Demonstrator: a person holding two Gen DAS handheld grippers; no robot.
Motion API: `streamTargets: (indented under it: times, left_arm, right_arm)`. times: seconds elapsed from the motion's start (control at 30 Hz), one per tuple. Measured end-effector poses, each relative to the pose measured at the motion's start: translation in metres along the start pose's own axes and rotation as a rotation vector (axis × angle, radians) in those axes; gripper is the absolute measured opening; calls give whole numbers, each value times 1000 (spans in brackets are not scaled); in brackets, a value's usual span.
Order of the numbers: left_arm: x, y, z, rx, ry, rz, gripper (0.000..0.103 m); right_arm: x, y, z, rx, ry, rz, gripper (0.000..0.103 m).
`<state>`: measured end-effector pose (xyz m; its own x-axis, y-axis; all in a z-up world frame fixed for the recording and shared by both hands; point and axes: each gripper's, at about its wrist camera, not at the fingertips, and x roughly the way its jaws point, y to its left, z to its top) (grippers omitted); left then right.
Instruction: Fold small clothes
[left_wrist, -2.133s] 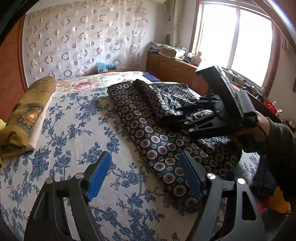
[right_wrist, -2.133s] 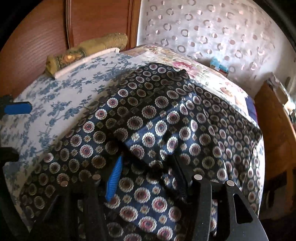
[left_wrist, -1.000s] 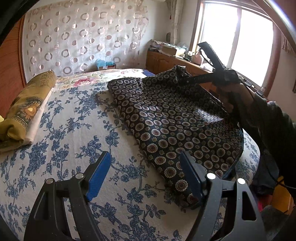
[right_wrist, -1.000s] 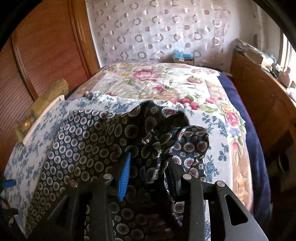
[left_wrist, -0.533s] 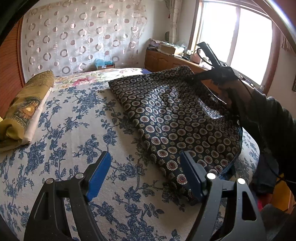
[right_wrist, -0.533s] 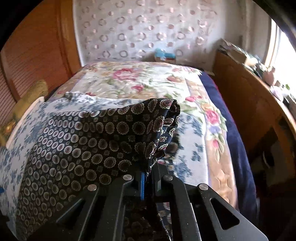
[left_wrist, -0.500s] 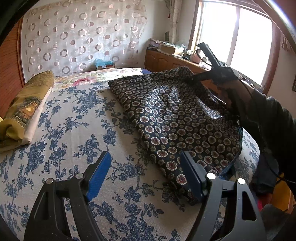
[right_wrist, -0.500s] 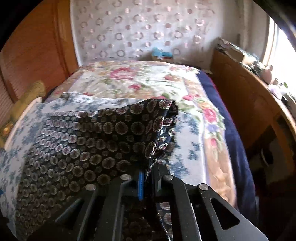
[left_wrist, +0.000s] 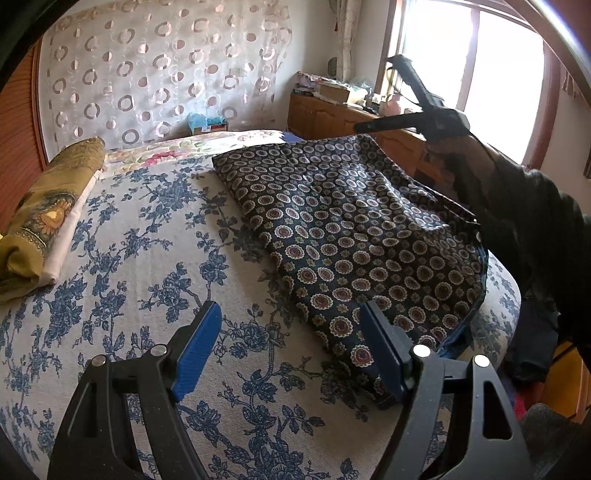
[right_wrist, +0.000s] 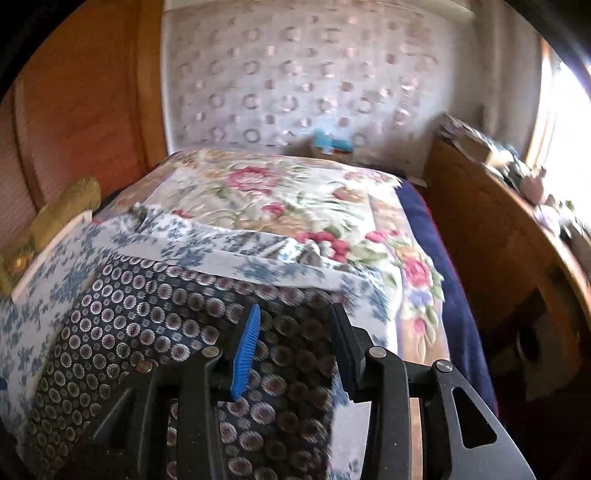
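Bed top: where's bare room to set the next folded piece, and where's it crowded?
Free: the blue-floral bedspread between the rolled gold bedding and the dark patterned garment, ahead of the open left gripper. Also the pink-floral blanket beyond the garment. Crowded: the window side, under the garment and right gripper.

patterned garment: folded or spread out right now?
Spread. The patterned garment lies open and mostly flat across the bedspread, no part doubled over that shows.

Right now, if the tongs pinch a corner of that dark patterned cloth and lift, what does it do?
The dark patterned cloth likely sags: it lies rippled, following the bed. It seems light and thin, lying flat at its edges. One corner probably won't lift the rest; expect dragging.
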<state>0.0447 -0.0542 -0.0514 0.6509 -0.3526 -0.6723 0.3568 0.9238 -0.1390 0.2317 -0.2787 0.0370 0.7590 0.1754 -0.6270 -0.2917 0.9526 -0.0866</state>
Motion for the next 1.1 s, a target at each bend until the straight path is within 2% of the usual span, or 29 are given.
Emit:
streamTargets:
  times: [0.13,0.3,0.4,0.57,0.7,0.8,1.1]
  left_arm:
    - [1,-1,-1,6,13,7,78]
    - [2,-1,-3,8,22,7,78]
    - [3,-1,-5,10,29,7,78]
    - [6,-3,-6,21,45,7,78]
    - [10,-6,-7,23,58,5,78]
    - [12,-8,-7,29,64,1,78]
    - [13,-10,-8,28,71,-3,78]
  right_arm:
    - [25,8,8,-39,58,-29,40]
    - [67,-14,13,8,204,-95,40]
    - [81,-22,4,12,266,-118,40]
    - [42,-31,2,33,154,-118,40]
    - [-5,-13,-21,27,65,-73,40]
    - [-41,-4,-53,-4,4,-50,40]
    - [-97,24,-140,-46,-14,50,40]
